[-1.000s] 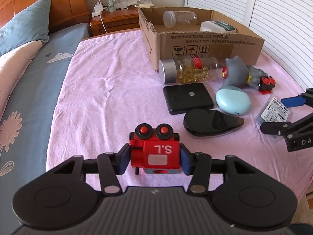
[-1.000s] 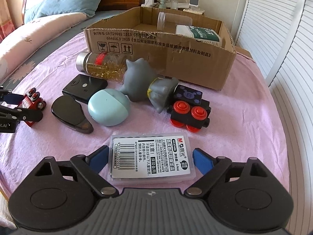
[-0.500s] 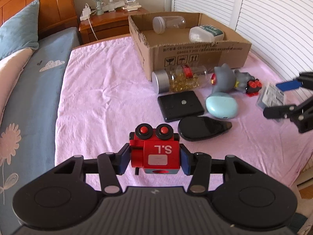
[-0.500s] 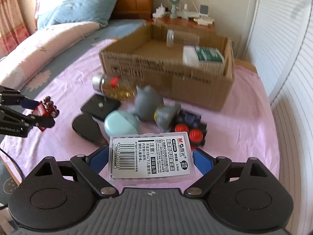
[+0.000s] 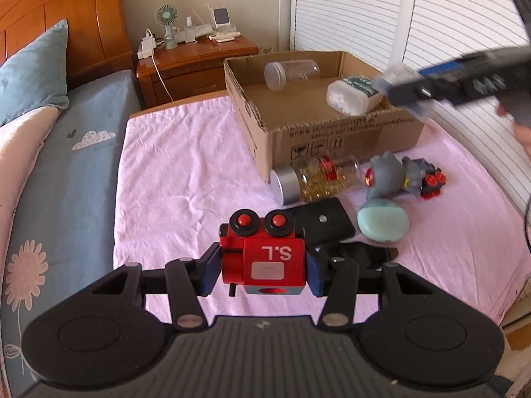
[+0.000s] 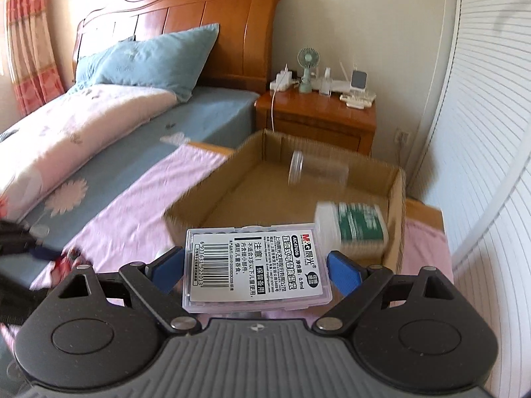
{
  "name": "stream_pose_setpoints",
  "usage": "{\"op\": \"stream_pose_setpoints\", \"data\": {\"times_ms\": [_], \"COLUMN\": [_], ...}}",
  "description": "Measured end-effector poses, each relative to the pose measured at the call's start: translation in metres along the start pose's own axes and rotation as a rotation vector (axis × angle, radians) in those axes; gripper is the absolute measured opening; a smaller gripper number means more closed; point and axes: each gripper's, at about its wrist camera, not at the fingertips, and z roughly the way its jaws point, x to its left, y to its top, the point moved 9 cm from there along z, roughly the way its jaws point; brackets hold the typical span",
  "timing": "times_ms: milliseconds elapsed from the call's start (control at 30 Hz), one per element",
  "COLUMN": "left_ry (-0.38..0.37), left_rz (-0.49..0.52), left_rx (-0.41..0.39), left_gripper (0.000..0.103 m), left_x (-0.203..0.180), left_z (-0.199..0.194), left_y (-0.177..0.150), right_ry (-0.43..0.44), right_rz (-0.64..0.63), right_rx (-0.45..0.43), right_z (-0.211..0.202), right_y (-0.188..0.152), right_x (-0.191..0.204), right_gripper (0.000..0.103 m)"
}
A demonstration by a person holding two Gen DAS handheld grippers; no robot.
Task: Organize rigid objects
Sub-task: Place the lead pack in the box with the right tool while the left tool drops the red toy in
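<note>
Carrying two items at once, both lifted clear of the pink sheet. Left gripper is clenched on the red toy block, blue pads pressing its two flat sides; the printed face reads upside down and the two round red studs point to the far side, so the block is held level above the near part of the sheet. Right gripper is clamped on the clear plastic refill case, pads on its short ends, label up; squeezing the short ends keeps the flat case level. The case hangs just over the near wall of the cardboard box, which suggests it is the next thing to go in. Box already holds an empty clear jar on its side at the far wall and a white bottle with green label at the right. Not yet sorted, lying on the sheet in front of the box: capsule bottle with silver cap, grey figurine, black-and-red toy block, pale blue oval case, black square box, and a glossy black item partly hidden behind the left gripper. Judgement: task about a quarter done; release the case low to avoid knocking the white bottle.
</note>
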Motion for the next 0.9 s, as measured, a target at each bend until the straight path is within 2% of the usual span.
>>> {"op": "stream_pose_setpoints", "data": {"times_ms": [200,267,367,667,900], "left_ry": [0.008,0.01,0.015,0.016,0.01], "left_rz": [-0.007,-0.011,-0.013,0.014,0.069], "left_rx": [-0.01,-0.009,-0.007,-0.016,-0.02], "left_gripper": [0.05,0.05,0.05,0.05,0.05], "left_x": [0.008,0.011,0.012,0.004,-0.014], "left_z": [0.003,0.004,0.005,0.0,0.0], "left_y": [0.005,0.006,0.006,0.018,0.045], "right_ry": [-0.018,-0.031,-0.031,-0.046,-0.09], "right_rz": [0.037,0.069,0.102,0.147,0.162], "right_rx": [-0.001,-0.003,0.019,0.065,0.137], "right_z": [0.042,0.054,0.063,0.034,0.0], "right_y": [0.028,0.032,0.027,-0.005,-0.043], "right_x": [-0.007,-0.011,-0.014,-0.017,-0.015], "right_gripper": [0.094,0.103,0.103,0.103,0.103]}}
